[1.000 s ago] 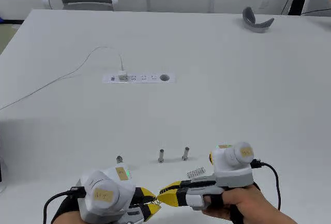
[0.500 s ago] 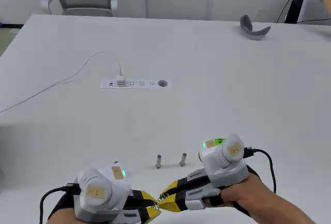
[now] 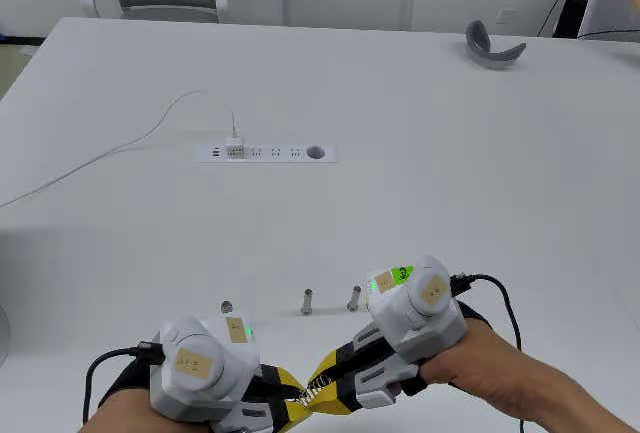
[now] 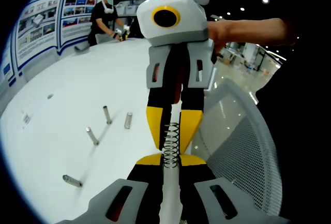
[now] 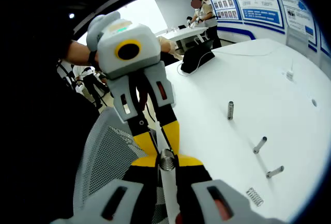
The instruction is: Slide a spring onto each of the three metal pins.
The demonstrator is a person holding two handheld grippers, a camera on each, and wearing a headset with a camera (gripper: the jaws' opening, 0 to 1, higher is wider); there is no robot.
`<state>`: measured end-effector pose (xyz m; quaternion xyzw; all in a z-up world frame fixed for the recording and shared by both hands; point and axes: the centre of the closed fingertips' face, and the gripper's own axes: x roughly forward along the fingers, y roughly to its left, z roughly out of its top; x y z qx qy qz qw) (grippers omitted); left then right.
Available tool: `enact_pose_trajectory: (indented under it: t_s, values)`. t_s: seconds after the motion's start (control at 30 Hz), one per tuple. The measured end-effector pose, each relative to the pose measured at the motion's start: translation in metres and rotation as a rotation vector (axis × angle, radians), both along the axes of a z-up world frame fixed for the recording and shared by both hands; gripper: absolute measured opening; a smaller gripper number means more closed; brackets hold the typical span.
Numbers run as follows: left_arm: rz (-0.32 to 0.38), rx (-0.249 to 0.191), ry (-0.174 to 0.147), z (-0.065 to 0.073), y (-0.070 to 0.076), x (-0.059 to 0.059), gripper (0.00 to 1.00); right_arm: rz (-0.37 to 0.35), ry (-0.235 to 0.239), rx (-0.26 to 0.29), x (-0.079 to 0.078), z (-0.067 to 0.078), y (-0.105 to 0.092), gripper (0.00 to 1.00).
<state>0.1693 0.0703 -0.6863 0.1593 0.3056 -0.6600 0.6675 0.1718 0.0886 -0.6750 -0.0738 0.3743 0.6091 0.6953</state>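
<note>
Spring (image 3: 318, 390) sits off the table (image 3: 450, 153), at 6 o'clock in the head view, bridging my two sets of jaws tip to tip. My left gripper (image 3: 295, 405) is closed to a slit on one end of it, and my right gripper (image 3: 331, 379) pinches the other end. The coil's long axis runs from 7 to 1 o'clock between them. At 12 o'clock from it stand the left pin (image 3: 227, 307), middle pin (image 3: 308, 301) and right pin (image 3: 354, 298), all upright. My right gripper is nearer the middle and right pins. I judge the spring must turn vertical before it drops over one. A second spring (image 5: 253, 196) lies loose on the table.
</note>
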Motion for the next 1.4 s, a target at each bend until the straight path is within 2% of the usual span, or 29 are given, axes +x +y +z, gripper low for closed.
enact_pose_trajectory:
  t_s: [0.27, 0.47, 0.63, 0.87, 0.97, 1.17, 1.3, 1.4]
  values:
    - [-0.052, 0.007, -0.007, -0.001, 0.000, -0.007, 0.10, 0.035, 0.016, 0.004, -0.007, -0.001, 0.001, 0.13]
    - [-0.054, 0.007, 0.011, -0.005, -0.001, -0.009, 0.10, 0.023, 0.030, 0.003, -0.009, -0.004, 0.000, 0.13]
    - [-0.018, -0.011, 0.034, -0.006, -0.001, -0.007, 0.11, -0.021, 0.027, 0.012, -0.008, -0.005, -0.004, 0.12]
    - [0.020, 0.013, 0.040, -0.018, 0.005, -0.006, 0.08, -0.081, 0.031, 0.011, -0.004, -0.007, -0.015, 0.12]
    - [0.046, 0.009, 0.059, -0.020, 0.008, -0.005, 0.11, -0.103, 0.032, 0.015, -0.003, -0.008, -0.020, 0.12]
    - [0.104, 0.007, 0.067, -0.024, 0.016, 0.001, 0.11, -0.155, 0.041, 0.002, -0.004, -0.014, -0.031, 0.12]
    - [0.145, 0.012, 0.074, -0.028, 0.022, 0.006, 0.15, -0.193, 0.042, -0.007, -0.002, -0.018, -0.038, 0.12]
    - [0.167, 0.022, 0.066, -0.032, 0.027, 0.009, 0.18, -0.215, 0.035, -0.027, -0.001, -0.020, -0.043, 0.12]
